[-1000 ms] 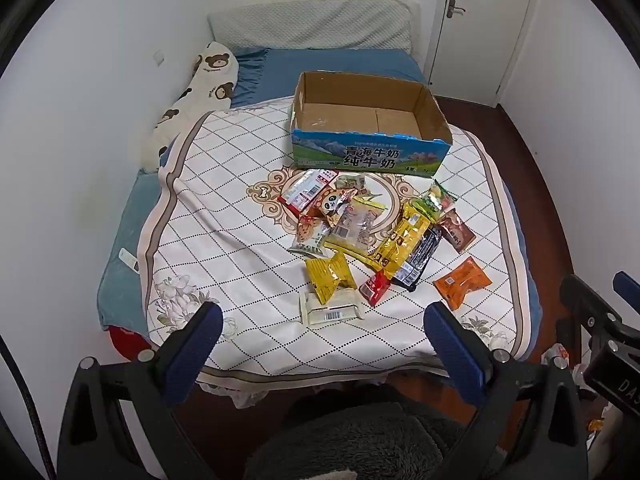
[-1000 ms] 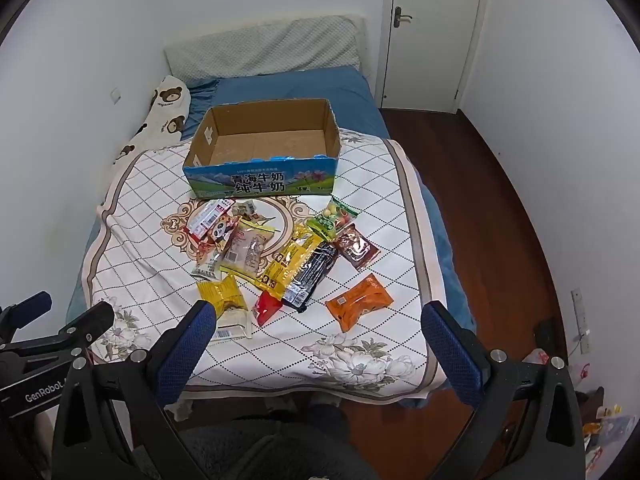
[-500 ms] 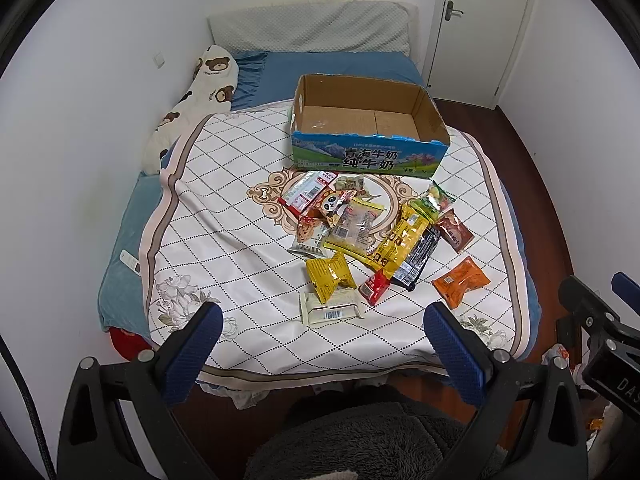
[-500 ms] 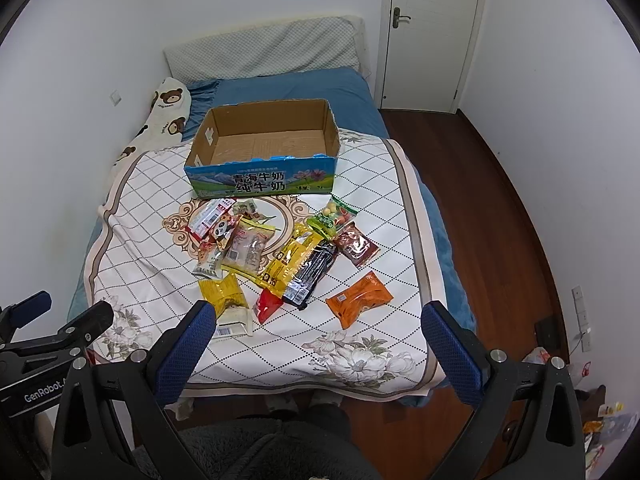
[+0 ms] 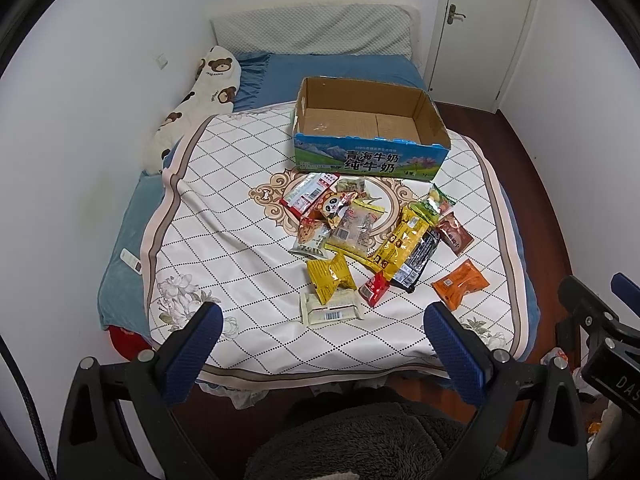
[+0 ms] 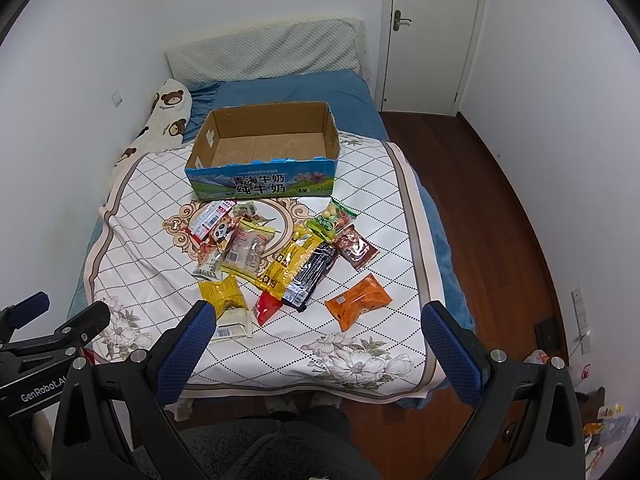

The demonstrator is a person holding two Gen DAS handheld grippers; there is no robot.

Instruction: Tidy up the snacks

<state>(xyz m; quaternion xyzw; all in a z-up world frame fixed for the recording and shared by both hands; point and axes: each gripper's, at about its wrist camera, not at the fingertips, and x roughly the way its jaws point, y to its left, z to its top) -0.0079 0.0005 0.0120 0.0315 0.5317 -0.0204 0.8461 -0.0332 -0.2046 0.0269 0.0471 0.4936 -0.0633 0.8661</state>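
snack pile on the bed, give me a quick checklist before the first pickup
1. Cardboard box open and ready to take snacks: ok, nothing shows inside it.
2. Left claw open and holding nothing: ok.
3. Right claw open and holding nothing: ok.
4. An easy first snack lying apart from the rest: ok, the orange packet sits alone at the near right.
5. Other snacks separated: not ok, the yellow bag and black bag overlap in the middle of the pile.
6. Claws close enough to grasp: not ok, both hang at the foot of the bed, short of the bedspread.
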